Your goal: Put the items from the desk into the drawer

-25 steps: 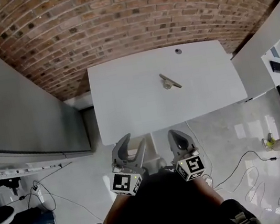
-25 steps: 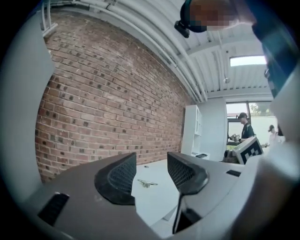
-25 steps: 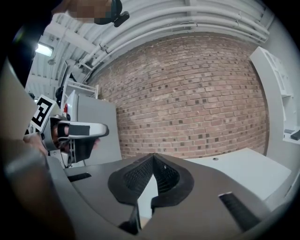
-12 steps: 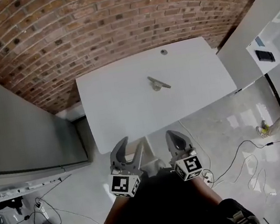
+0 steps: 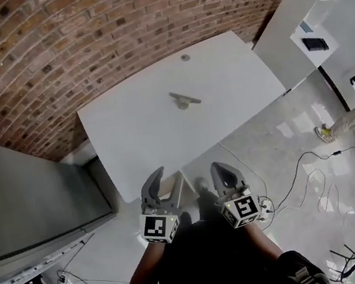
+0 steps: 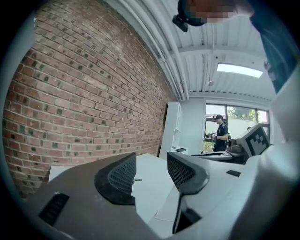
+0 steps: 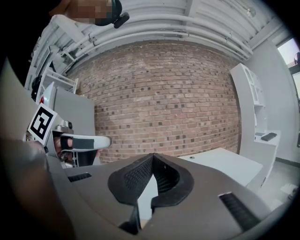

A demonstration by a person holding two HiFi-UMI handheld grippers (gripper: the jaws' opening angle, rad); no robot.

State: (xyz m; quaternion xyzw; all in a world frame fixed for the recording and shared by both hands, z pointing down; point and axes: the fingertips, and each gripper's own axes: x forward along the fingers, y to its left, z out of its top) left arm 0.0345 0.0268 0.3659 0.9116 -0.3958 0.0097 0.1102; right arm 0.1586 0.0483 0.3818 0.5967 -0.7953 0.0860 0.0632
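The left gripper (image 5: pixel 168 176) and the right gripper (image 5: pixel 219 166) are held side by side close in front of the person's body, at the near edge of the white rectangular desk (image 5: pixel 236 88). Both point away from the person toward the red-brown brick wall (image 5: pixel 79 39), roughly level, with their marker cubes facing up. The person's forearms (image 5: pixel 146 266) reach in from the bottom of the head view, near each other.

The left gripper (image 6: pixel 151 165) is released. Its two dark ribbed pads stand clearly apart, and only the bare desk top (image 6: pixel 150 187) shows between them. The right gripper (image 7: pixel 152 158) is clenched. Its fingertips meet at a point and nothing is caught in them. The desk (image 7: pixel 225 164) stretches away to the right beyond it.

The small grey item with a thin bar across it (image 5: pixel 184 99) lies near the middle of the desk, well apart from both grippers and untouched.
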